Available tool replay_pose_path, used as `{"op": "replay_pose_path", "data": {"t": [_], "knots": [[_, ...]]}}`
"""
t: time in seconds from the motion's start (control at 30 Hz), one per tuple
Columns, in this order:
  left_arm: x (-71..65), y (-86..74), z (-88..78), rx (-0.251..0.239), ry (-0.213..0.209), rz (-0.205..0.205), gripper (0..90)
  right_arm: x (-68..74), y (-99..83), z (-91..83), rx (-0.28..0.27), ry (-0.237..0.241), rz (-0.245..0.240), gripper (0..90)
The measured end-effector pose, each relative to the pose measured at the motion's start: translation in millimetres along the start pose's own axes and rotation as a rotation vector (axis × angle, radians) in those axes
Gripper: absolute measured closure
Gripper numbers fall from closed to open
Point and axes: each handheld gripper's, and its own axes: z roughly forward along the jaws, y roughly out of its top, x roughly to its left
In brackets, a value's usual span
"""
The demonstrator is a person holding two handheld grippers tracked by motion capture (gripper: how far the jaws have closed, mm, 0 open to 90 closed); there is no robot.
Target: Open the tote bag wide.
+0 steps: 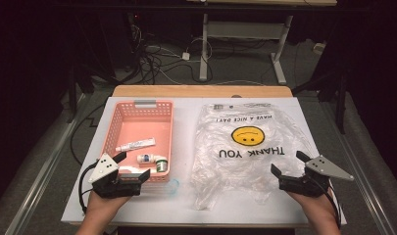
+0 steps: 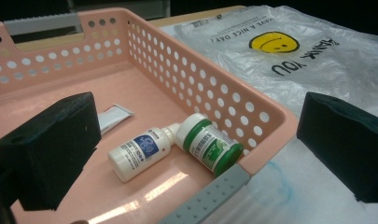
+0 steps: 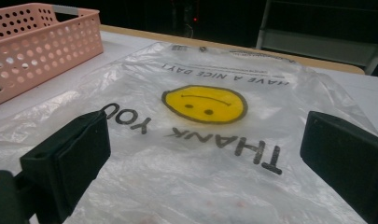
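Ahead of the left gripper [image 1: 133,167], its jaws wide apart, the pink basket's near wall [image 2: 266,140] bars a low approach to two small bottles [image 2: 177,145], while open air above a flat plastic bag [image 3: 205,140] lies before the right gripper [image 1: 289,164].

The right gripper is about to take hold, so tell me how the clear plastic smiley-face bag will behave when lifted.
The clear plastic smiley-face bag lies flat and wrinkled, so it will probably be floppy and sag from wherever it is pinched. It looks thin and light. Its glossy film may slip between the open right gripper pads.
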Motion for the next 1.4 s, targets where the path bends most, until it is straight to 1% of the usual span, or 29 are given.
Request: {"op": "replay_pose_path", "data": {"t": [0.03,0.07,0.13,0.17,0.2,0.23,0.3,0.4,0.47,0.53,0.6,0.63,0.73,0.77,0.9,0.93,1.0,1.1,1.13,1.17,1.23,1.27,1.33,1.37,1.4], "knots": [[0.0,1.4,-0.3,0.005,0.003,0.019,0.0,-1.6,0.2,-1.0,0.000,-0.006,0.001,2.7],[0.0,1.4,-0.3,0.005,0.003,0.019,0.2,-3.1,0.2,-2.4,0.004,-0.011,-0.001,2.9],[-0.6,2.6,-0.5,-0.004,0.017,0.039,0.3,-6.0,0.4,-5.2,0.008,-0.024,0.000,3.2],[0.0,3.2,-0.9,-0.004,0.016,0.042,0.2,-7.9,0.4,-6.8,0.008,-0.029,-0.001,3.6],[0.5,3.8,-0.9,0.000,0.016,0.038,0.2,-7.9,0.4,-6.8,0.008,-0.029,-0.001,3.6],[1.6,3.8,-1.0,0.001,0.014,0.033,0.2,-11.7,0.6,-10.2,0.008,-0.037,0.002,3.9],[2.0,3.5,-0.9,0.005,0.008,0.036,0.0,-15.7,0.6,-13.4,0.006,-0.047,0.008,4.0],[1.6,3.4,1.9,0.028,0.000,0.043,0.0,-22.3,0.6,-18.5,0.001,-0.060,0.019,4.9],[1.8,3.7,2.4,0.030,0.000,0.042,0.0,-25.8,0.5,-22.4,0.001,-0.074,0.027,5.7],[3.3,3.7,2.6,0.030,-0.001,0.037,0.0,-30.0,0.0,-26.1,-0.003,-0.085,0.030,6.4],[5.8,3.6,1.9,0.025,-0.001,0.026,0.0,-33.5,-0.7,-29.5,0.002,-0.099,0.038,7.2],[7.4,3.8,1.1,0.016,-0.001,0.016,0.0,-35.7,-1.0,-31.0,-0.002,-0.106,0.036,7.8],[8.1,4.2,0.8,0.014,0.003,0.016,0.0,-39.3,-1.8,-34.5,-0.001,-0.120,0.044,9.3],[8.2,4.0,1.7,0.017,0.005,0.019,0.0,-42.8,-2.6,-38.1,0.006,-0.134,0.049,11.3],[9.4,3.5,4.3,0.033,-0.001,0.015,0.0,-50.5,-6.2,-43.9,0.023,-0.157,0.061,15.7],[9.5,3.9,4.4,0.034,-0.003,0.014,0.0,-52.1,-7.4,-45.3,0.031,-0.161,0.070,16.2],[8.5,5.5,3.6,0.036,-0.002,0.016,0.0,-57.0,-10.7,-47.6,0.052,-0.182,0.067,17.9],[7.2,7.5,2.3,0.027,-0.010,0.008,0.0,-63.7,-17.9,-50.4,0.085,-0.201,0.089,22.3],[6.9,8.6,1.8,0.024,-0.014,0.009,0.0,-63.7,-17.9,-50.4,0.085,-0.201,0.089,22.3],[6.3,9.7,1.4,0.025,-0.015,0.008,0.0,-68.3,-24.1,-51.8,0.111,-0.197,0.119,24.0],[5.7,11.3,1.5,0.027,-0.023,0.013,0.0,-71.1,-30.2,-53.1,0.138,-0.196,0.150,25.6],[5.1,11.5,1.7,0.026,-0.023,0.018,0.0,-72.5,-32.6,-53.6,0.148,-0.198,0.156,26.2],[3.3,11.0,3.7,0.035,-0.009,0.035,0.0,-71.3,-37.0,-55.1,0.169,-0.191,0.166,26.8],[1.8,9.5,5.8,0.043,-0.001,0.055,0.0,-71.1,-39.4,-55.8,0.182,-0.192,0.156,26.8],[1.8,9.5,5.8,0.043,-0.001,0.055,0.0,-71.2,-41.5,-56.3,0.188,-0.191,0.160,26.8]]}}
